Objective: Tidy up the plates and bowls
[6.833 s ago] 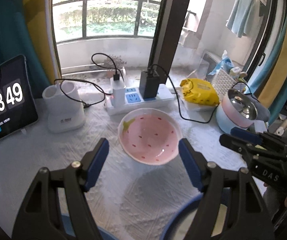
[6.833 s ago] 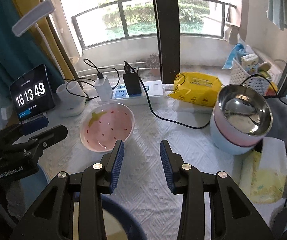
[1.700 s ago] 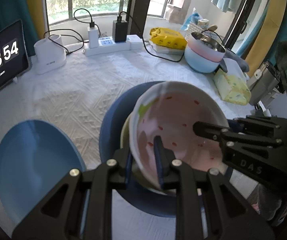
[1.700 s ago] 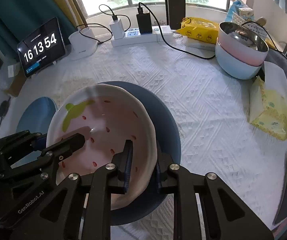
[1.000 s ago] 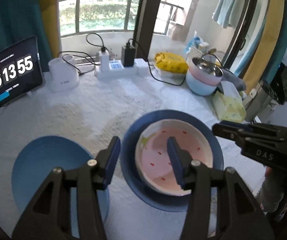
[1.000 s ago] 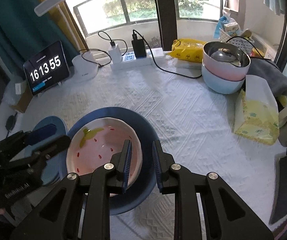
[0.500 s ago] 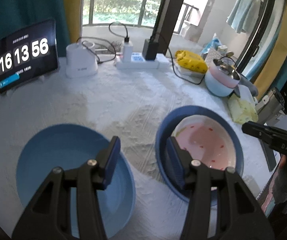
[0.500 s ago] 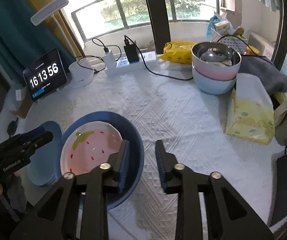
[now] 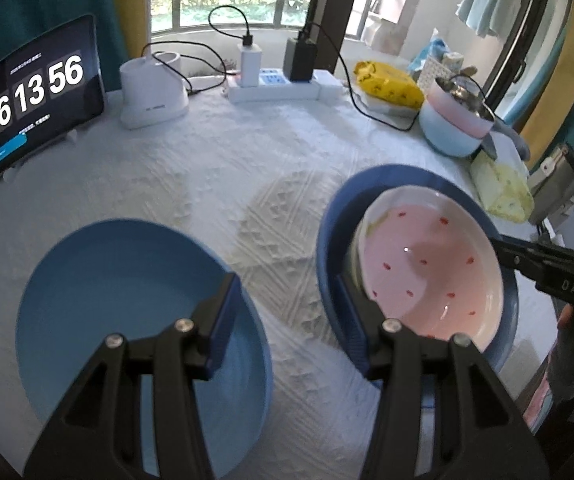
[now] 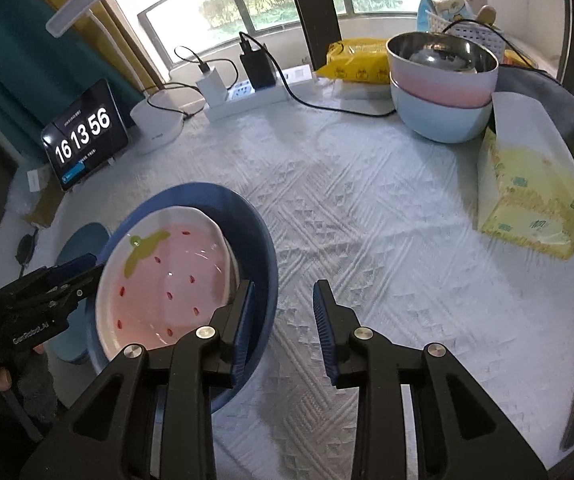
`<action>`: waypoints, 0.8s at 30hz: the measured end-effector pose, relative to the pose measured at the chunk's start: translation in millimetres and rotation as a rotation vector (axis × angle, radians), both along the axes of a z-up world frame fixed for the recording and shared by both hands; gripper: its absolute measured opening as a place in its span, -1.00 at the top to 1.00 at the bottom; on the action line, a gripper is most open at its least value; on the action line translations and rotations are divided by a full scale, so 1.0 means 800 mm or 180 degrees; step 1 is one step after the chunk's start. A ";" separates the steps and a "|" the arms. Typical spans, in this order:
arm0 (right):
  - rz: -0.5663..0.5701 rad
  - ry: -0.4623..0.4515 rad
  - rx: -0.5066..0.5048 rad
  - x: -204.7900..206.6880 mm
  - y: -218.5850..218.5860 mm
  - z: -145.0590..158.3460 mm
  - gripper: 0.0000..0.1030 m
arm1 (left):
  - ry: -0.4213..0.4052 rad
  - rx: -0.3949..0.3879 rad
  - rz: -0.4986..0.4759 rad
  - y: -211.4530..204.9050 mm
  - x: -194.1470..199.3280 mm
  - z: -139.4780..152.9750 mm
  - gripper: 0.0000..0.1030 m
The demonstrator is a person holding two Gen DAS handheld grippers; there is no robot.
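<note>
A pink strawberry-pattern bowl (image 9: 427, 268) (image 10: 167, 276) rests tilted inside a dark blue bowl (image 9: 329, 240) (image 10: 263, 236) at the table's near side. To its left lies a light blue plate (image 9: 119, 300) (image 10: 87, 236). My left gripper (image 9: 287, 320) is open and holds nothing. One finger hangs over the plate's right edge, the other over the dark bowl's left wall. My right gripper (image 10: 285, 320) is open and low. The dark bowl's right rim runs just inside its left finger (image 10: 245, 320), and the pads do not press it.
A stack of steel, pink and pale blue bowls (image 10: 443, 92) stands at the back right, beside a yellow tissue pack (image 10: 527, 192). A power strip with cables (image 9: 279, 84), a white device (image 9: 153, 92) and a clock tablet (image 9: 35, 92) line the far edge. White tablecloth (image 10: 367, 220) lies between.
Both grippers let go of the pink bowl, which now sits in the dark blue bowl. My left gripper swung left over the light blue plate and sank. The right jaws widened slightly and came lower.
</note>
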State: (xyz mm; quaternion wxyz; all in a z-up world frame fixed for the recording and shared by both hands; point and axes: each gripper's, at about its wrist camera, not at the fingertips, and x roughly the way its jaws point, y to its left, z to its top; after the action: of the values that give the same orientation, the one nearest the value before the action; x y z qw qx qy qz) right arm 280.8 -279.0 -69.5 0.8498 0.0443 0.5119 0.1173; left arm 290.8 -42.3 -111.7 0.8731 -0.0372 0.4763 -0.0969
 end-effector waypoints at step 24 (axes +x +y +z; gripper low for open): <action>-0.0496 -0.0339 -0.0070 -0.011 -0.008 -0.023 -0.20 | -0.0291 0.0016 0.0117 -0.004 -0.009 -0.010 0.07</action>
State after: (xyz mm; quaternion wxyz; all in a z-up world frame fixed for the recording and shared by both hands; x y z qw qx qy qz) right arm 272.0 -285.7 -87.8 0.8828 0.0683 0.4623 0.0474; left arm 283.9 -45.6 -119.7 0.8957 -0.0393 0.4354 -0.0813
